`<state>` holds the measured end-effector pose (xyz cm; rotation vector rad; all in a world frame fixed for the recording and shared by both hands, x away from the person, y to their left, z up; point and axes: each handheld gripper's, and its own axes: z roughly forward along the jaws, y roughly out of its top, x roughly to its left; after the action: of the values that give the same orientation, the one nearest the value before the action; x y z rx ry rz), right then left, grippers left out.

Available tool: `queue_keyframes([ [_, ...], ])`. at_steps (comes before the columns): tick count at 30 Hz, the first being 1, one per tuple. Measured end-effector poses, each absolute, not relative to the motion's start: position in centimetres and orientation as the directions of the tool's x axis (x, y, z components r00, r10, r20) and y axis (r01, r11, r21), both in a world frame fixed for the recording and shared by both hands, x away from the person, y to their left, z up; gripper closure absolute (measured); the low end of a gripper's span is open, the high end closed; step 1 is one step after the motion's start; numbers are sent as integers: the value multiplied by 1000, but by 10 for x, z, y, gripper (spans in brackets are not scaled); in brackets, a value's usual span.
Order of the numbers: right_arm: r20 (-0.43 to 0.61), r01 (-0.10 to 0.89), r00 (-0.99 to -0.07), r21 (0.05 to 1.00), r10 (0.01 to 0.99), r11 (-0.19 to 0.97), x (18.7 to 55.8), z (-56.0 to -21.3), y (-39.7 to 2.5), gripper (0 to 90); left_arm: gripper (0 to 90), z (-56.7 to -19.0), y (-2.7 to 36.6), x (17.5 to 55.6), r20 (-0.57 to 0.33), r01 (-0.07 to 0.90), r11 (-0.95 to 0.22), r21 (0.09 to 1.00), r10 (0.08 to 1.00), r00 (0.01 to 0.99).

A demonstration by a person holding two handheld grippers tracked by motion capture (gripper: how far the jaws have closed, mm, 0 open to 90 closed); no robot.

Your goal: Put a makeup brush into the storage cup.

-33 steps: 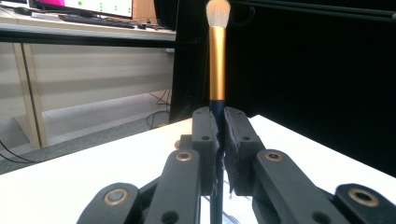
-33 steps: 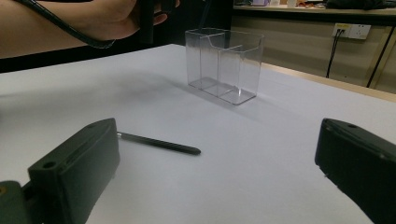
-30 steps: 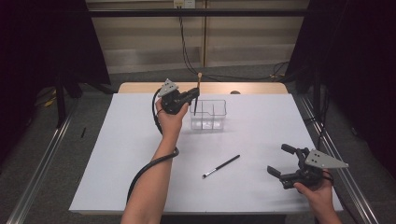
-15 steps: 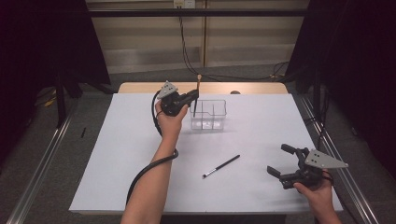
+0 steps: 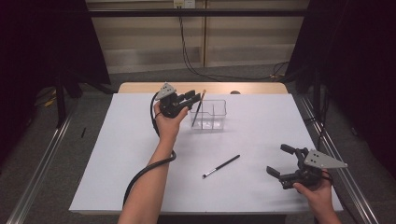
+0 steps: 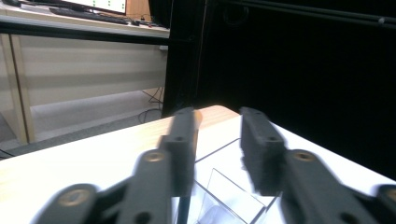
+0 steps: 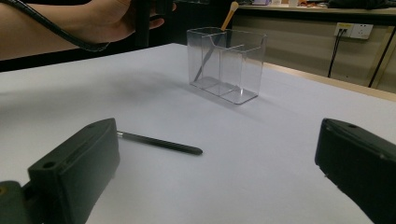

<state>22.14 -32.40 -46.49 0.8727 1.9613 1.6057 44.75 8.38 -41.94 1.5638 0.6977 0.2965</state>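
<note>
Brush, slim, black-handled with a silver ferrule point(image 5: 221, 166): lay flat on the white desk point(image 5: 116, 140), well short of the clear plastic two-compartment organiser box point(image 5: 212, 116) and on the person's side of it. Long axis ran diagonally, the bristle end toward the person and left, the handle end pointing away and right.

Right gripper point(image 5: 283, 162): jaws stood wide apart, holding nothing, resting low to the right of the brush and clearly the nearer of the two; in the right gripper view the brush point(image 7: 161, 142) lay just ahead between the jaws, crosswise to them.

Left gripper point(image 5: 190, 97): hovered at the box's left end, jaws parted, beside a second brush with a tan tip point(image 5: 198, 108) standing tilted in the left compartment; whether a jaw touched it could not be told.
</note>
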Motion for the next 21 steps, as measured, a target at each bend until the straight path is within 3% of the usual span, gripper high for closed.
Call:
queue_keyframes([
  [11, 39, 183, -700, 975, 713, 125, 222, -465, -322, 0, 405, -420, 97, 433, -205, 212, 56, 976, 569, 796],
  [21, 38, 184, -704, 974, 710, 130, 221, -465, -319, 0, 276, -423, 105, 422, -204, 201, 60, 978, 493, 846],
])
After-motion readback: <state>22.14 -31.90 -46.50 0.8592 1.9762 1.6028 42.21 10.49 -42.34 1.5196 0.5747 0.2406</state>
